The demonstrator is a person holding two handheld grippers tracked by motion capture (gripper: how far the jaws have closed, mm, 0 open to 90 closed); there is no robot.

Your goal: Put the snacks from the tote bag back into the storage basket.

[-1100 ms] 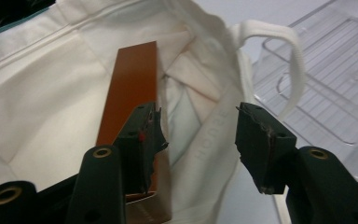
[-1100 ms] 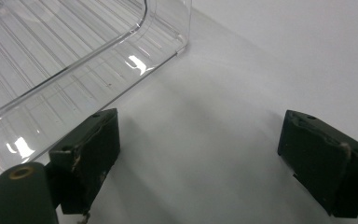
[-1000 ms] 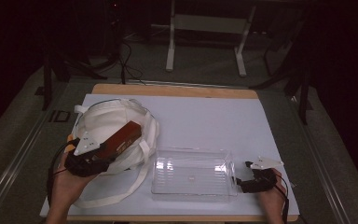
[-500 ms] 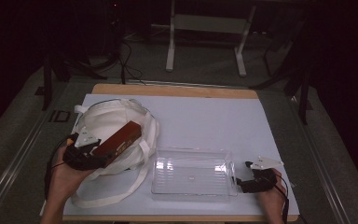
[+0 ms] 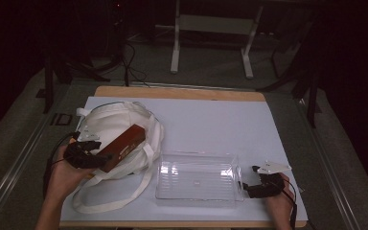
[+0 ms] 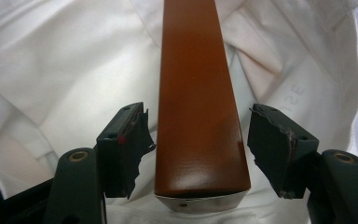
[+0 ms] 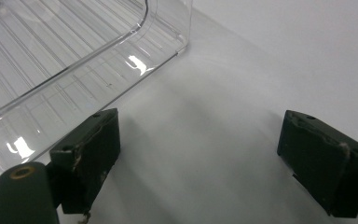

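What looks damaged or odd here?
The pads on the left gripper's fingers are torn and ragged at their edges. The brown box lies between them, ungripped, on the white bag. Nothing is spilled.

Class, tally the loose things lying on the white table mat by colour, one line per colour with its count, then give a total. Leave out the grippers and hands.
White: 1, the cloth bag
Brown: 1, the long box lying on the bag
Clear: 1, the plastic tray
Total: 3

Dim lab, white-topped table (image 5: 211,115), metal stand (image 5: 211,43)
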